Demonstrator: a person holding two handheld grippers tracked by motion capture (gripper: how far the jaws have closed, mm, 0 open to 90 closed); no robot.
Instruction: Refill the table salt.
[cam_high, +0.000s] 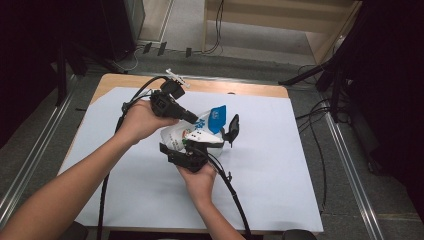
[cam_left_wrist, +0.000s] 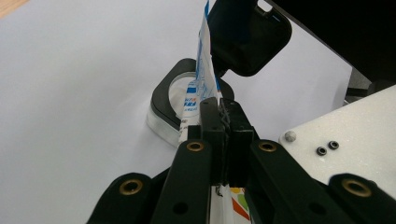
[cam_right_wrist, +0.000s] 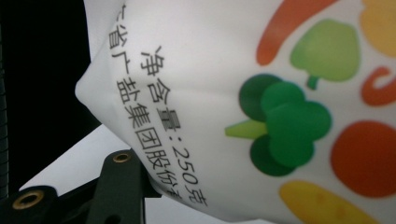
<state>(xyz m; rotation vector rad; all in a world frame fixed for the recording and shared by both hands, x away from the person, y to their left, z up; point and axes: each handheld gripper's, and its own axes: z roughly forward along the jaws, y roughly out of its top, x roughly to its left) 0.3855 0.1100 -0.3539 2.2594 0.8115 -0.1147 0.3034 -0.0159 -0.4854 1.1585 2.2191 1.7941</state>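
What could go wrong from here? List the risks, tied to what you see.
1. The left hand-held gripper pinches only the thin top edge of the salt bag, held above the table; the film could slip out or tear.
2. The right hand-held gripper holds the bag's bulging lower part; squeezing harder might burst it or spill the contents.
3. A small square black-rimmed dish sits on the white table cover just below the bag; a dropped bag could knock it.

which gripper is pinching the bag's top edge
The left gripper: its jaws are shut flat on the bag's thin blue-and-white top edge. The right gripper sits at the bag's bulging lower body instead.
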